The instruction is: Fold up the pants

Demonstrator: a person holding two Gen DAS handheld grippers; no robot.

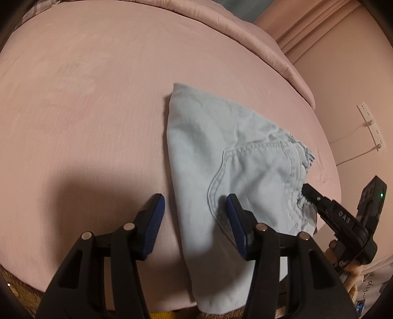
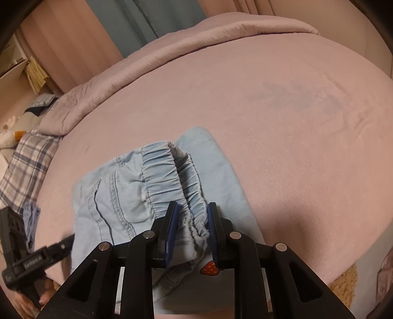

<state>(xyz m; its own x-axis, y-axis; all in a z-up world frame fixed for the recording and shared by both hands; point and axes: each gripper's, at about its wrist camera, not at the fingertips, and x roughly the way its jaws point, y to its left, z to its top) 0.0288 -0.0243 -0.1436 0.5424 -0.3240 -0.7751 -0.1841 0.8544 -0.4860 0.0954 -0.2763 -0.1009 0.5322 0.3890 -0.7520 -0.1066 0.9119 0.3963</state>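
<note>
A wide bed (image 1: 86,122) covered in a pink sheet fills most of both views, with a rolled pink quilt (image 2: 152,59) running along its far edge. Beyond the quilt in the right wrist view hang teal curtains (image 2: 127,22), and a plaid pillow (image 2: 22,162) lies at the left side of the bed.

The light blue denim pants (image 1: 208,152) lie on the sheet close to the bed's near edge, folded into a compact stack with a stitched pocket facing up. Part of the cloth hangs over the near edge of the mattress.

The right tongs (image 2: 190,233) are pinching the gathered elastic waistband (image 2: 162,176), the bunched cloth caught between the two blue pads. A small strawberry patch (image 2: 208,268) shows on the fabric just below the grip.

The left tongs (image 1: 195,220) are spread wide apart, holding nothing; one pad sits over the bare sheet just beside the pants, the other over the denim.

A white power strip (image 1: 371,125) with a cord sits on the wall at the right of the left wrist view.
</note>
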